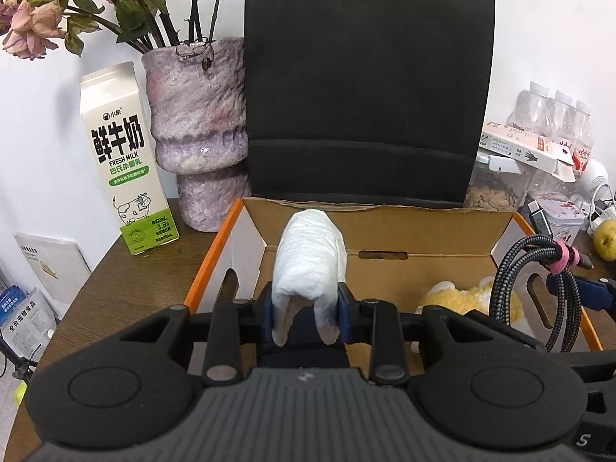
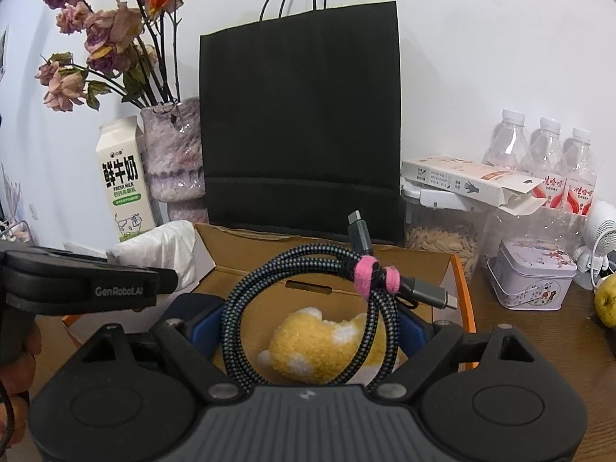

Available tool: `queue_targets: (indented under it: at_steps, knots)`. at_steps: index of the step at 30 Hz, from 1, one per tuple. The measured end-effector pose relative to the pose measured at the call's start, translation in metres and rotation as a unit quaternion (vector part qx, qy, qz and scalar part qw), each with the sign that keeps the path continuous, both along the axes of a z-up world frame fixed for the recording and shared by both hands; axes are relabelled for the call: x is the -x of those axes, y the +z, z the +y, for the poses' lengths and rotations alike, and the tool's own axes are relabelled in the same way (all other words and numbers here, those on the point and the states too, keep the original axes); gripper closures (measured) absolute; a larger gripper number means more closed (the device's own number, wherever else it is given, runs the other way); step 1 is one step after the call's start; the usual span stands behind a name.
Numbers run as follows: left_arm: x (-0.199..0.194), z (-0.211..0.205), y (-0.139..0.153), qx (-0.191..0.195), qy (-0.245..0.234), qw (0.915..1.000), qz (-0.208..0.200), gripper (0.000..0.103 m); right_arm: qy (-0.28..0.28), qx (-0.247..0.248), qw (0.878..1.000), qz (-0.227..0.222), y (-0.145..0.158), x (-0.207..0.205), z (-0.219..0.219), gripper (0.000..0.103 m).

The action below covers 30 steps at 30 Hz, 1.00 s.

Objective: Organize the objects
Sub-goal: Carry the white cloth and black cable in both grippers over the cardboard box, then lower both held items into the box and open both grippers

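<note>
My left gripper (image 1: 306,308) is shut on a white crumpled tissue bundle (image 1: 312,258), held above the left half of an open cardboard box with an orange rim (image 1: 210,265). The right wrist view shows the same bundle (image 2: 161,250) at the box's left corner. My right gripper (image 2: 308,323) is shut on a coiled braided cable (image 2: 246,308) bound with a pink tie (image 2: 365,273); it hangs over the box's right half (image 2: 462,288). A yellow and white plush toy (image 2: 308,350) lies on the box floor under the coil. The cable (image 1: 512,288) also shows in the left wrist view.
A black paper bag (image 1: 365,88) stands right behind the box. A milk carton (image 1: 123,161) and a purple vase (image 1: 200,134) with dried roses stand at the left. At the right are water bottles (image 2: 546,154), a seed jar (image 2: 442,238), a tin (image 2: 535,273) and a pear (image 2: 606,304).
</note>
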State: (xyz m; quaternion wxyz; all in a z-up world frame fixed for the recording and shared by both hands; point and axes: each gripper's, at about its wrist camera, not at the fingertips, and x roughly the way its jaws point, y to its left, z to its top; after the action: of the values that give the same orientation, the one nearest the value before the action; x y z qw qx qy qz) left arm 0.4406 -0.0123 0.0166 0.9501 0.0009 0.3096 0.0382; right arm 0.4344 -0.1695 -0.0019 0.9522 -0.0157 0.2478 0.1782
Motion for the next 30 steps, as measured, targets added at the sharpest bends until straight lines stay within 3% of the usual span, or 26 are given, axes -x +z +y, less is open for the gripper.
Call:
queue_targets:
  at_steps: [6,12,17,21,30]
  knots:
    - [-0.0019,-0.001,-0.0034,-0.003,-0.004,1.0,0.001,0.069,-0.002,0.006,1.0,0.007,-0.0041,-0.0036,0.0019,0.014]
    - [-0.0028,0.0,-0.004,-0.007,0.001,1.0,-0.002,0.057,-0.003,0.01,1.0,0.014,-0.0073,-0.006,0.0026,0.014]
    - [-0.0015,0.0018,-0.0019,-0.009,0.004,0.9999,-0.011,0.038,-0.007,0.013,1.0,0.019,-0.009,-0.0076,0.0029,0.014]
    - [0.0006,0.0028,-0.0003,-0.005,0.003,0.9998,-0.019,0.001,-0.007,0.011,1.0,0.02,-0.0084,-0.0076,0.002,0.0]
    - [0.0036,0.0044,0.0026,-0.005,0.008,0.9997,-0.022,0.0,-0.01,0.011,1.0,0.024,-0.0081,-0.0091,0.0008,0.0]
